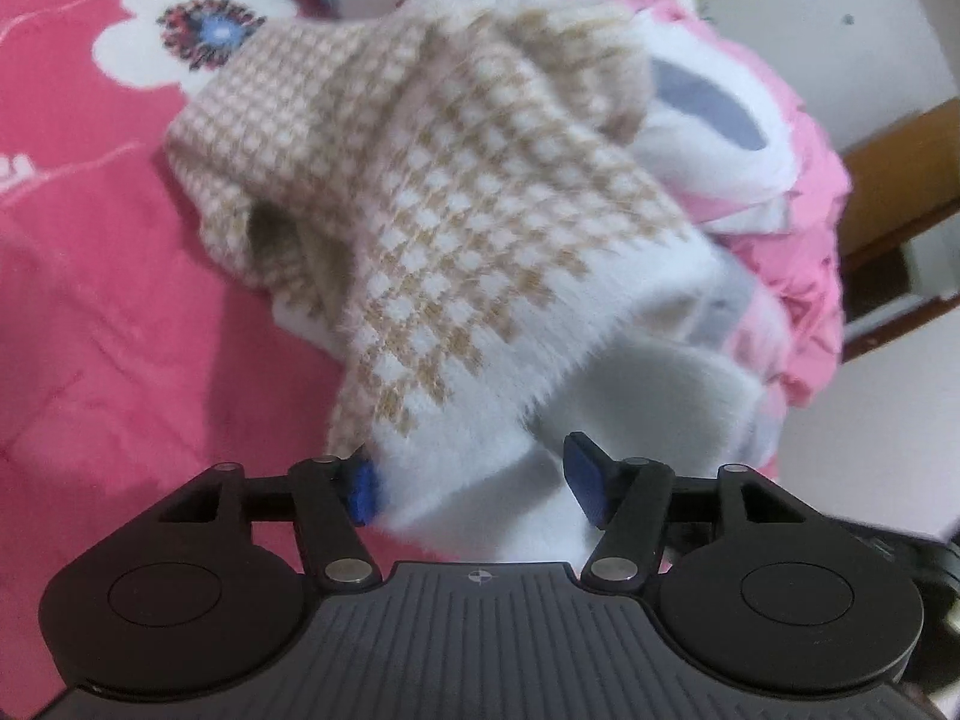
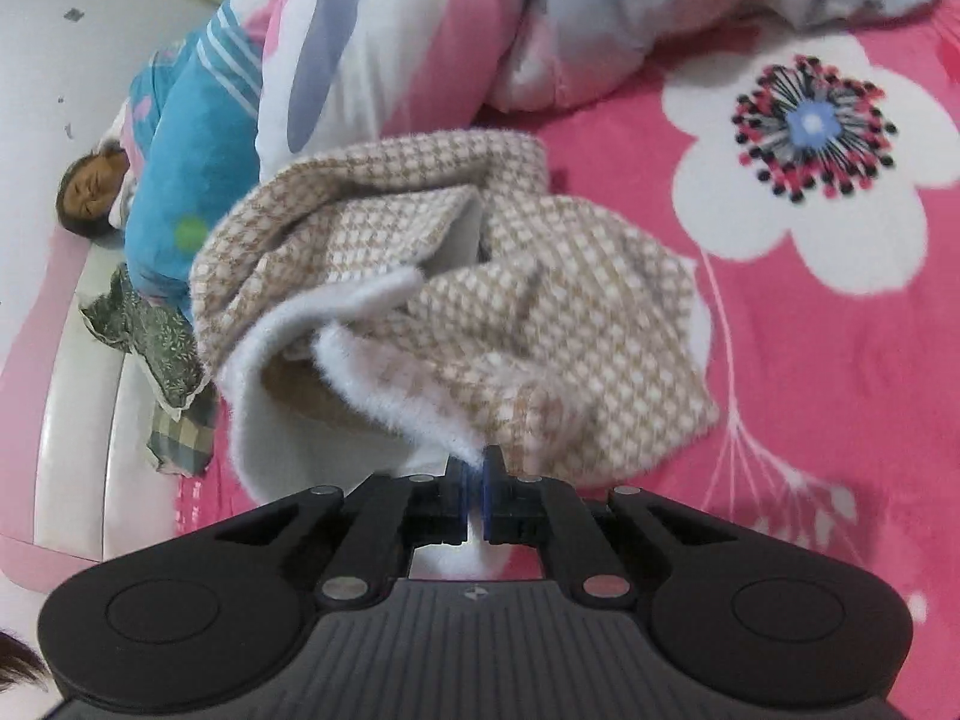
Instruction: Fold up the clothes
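Left wrist view: left gripper (image 1: 474, 483) has its jaws parted, with the white fuzzy hem of the houndstooth sweater (image 1: 420, 192) lying between the blue pads (image 1: 363, 489). The left pad touches the fabric edge; the right pad looks clear of it, so this reads as released, not clamped. The sweater is bunched, beige-and-white check, draped across the pink floral bedsheet (image 1: 90, 300). A pink-white-grey quilt (image 1: 750, 138) is piled behind and to the right of it. Frame is motion-blurred.

Right wrist view: right gripper (image 2: 477, 480) is clenched, pads nearly together, pinching a thin white fuzzy edge of the sweater (image 2: 540, 330). The rest of the garment lies crumpled on the sheet (image 2: 840, 420) just ahead of the fingers, white lining showing at the left. The quilt (image 2: 420, 30) sits beyond it. A person (image 2: 180, 180) lies at the far left under a teal blanket.
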`<state>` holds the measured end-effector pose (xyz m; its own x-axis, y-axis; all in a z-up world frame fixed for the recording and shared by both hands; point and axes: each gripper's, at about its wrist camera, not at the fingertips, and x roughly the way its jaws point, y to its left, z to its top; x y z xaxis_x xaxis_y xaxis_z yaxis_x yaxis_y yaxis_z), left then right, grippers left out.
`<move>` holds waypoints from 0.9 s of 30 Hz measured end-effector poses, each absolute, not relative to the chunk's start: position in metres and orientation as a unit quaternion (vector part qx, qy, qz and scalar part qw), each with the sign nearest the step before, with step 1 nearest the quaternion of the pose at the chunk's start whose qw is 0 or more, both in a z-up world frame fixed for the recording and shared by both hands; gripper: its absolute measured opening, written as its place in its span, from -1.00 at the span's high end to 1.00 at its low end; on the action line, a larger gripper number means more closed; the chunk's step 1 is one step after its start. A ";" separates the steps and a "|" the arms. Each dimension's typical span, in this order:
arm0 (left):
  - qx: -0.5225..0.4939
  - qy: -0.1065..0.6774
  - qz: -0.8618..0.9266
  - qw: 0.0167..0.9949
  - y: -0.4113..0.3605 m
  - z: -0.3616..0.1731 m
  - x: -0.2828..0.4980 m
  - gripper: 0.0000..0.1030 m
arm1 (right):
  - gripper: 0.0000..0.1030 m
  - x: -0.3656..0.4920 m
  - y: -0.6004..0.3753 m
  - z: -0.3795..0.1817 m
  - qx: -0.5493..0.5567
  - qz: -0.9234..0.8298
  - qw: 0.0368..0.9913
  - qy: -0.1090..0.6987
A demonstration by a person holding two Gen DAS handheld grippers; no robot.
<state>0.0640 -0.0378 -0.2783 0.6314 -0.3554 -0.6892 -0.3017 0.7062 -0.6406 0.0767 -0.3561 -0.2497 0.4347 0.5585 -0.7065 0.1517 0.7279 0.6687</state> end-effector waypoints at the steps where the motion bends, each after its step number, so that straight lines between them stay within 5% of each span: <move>1: -0.390 0.434 -0.007 0.812 -0.037 -0.285 0.065 0.01 | 0.93 0.074 -0.358 -0.249 0.346 0.135 0.773 0.514; 6: -0.385 0.439 0.033 0.811 -0.036 -0.295 0.063 0.71 | 0.92 0.064 -0.343 -0.217 0.239 0.197 0.802 0.511; 12: -0.362 0.412 0.071 0.833 -0.016 -0.280 0.046 0.76 | 0.83 0.053 -0.303 -0.146 -0.060 0.280 0.868 0.406; 15: -0.342 0.397 0.078 0.848 -0.004 -0.270 0.039 0.77 | 0.36 0.066 -0.273 -0.138 -0.171 0.313 0.869 0.344; 20: -0.322 0.375 0.095 0.864 0.027 -0.256 0.026 0.77 | 0.09 0.097 -0.220 -0.166 -0.259 0.378 0.834 0.310; 27: -0.316 0.343 0.146 0.872 0.081 -0.244 0.019 0.77 | 0.09 0.105 -0.163 -0.197 -0.321 0.447 0.764 0.336</move>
<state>0.0194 0.0809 -0.2436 0.7217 0.0371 -0.6912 -0.4713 0.7577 -0.4514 0.1046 -0.1629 -0.1966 0.3739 0.4670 -0.8013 -0.8993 0.3938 -0.1901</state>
